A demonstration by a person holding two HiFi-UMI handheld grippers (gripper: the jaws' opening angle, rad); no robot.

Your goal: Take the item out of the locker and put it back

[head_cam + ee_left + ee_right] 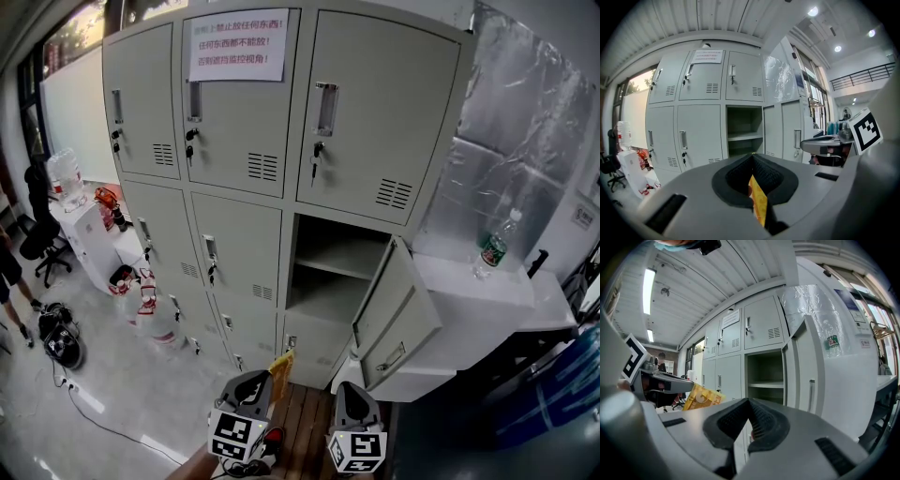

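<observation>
Our left tool (752, 159) is clamped tight on a yellow packet (758, 204), held in front of the locker (234, 225). Our right tool (749, 404) is pressed together on nothing. We judge step 1 of 2 done: the packet is out, and the open compartment (337, 258), which looks bare, awaits its return.

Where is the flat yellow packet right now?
The flat yellow packet is pinched in the left hand-held gripper, at the head view's bottom centre, outside and in front of the open grey locker compartment.
</observation>
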